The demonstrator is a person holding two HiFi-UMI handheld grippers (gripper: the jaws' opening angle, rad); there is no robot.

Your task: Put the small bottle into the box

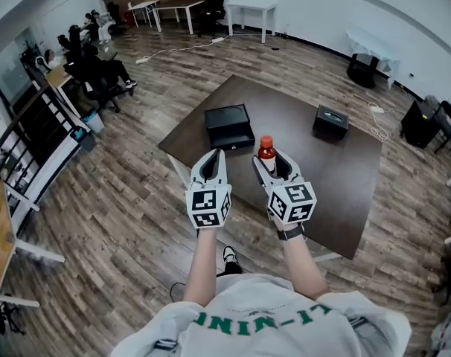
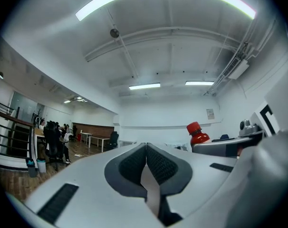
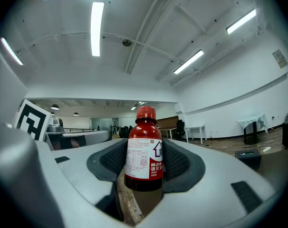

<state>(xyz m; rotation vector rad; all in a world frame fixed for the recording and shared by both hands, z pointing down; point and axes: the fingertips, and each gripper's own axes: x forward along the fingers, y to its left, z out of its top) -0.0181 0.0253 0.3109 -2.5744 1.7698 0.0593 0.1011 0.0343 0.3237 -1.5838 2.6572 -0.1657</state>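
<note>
- While the small bottle (image 3: 144, 148) stands upright between the jaws of the right gripper (image 1: 271, 162), its red cap up and its label facing the gripper's camera, both ribbed pads press against its sides, so it is pinched firmly.
- In the head view the bottle sits over the near part of the dark table (image 1: 344, 192). I judge the carrying step to be in hand: the pick is done and the placing is not.
- The left gripper (image 2: 146, 163) hangs just beside the right one with its jaws pressed together on nothing.
- The black box (image 1: 229, 127) lies on the table beyond both grippers. A second dark box (image 1: 330, 121) sits well apart to the right.
- The next move calls for taking the bottle forward over a box, keeping it upright, lowering it in and only then spreading the jaws.
- Hard to make out: whether the nearer box is open, which of the two boxes is meant, and whether the bottle's base is clear of the table. Neither gripper view shows the nearer box, and the right jaws hide the bottle's lower part in the head view.
</note>
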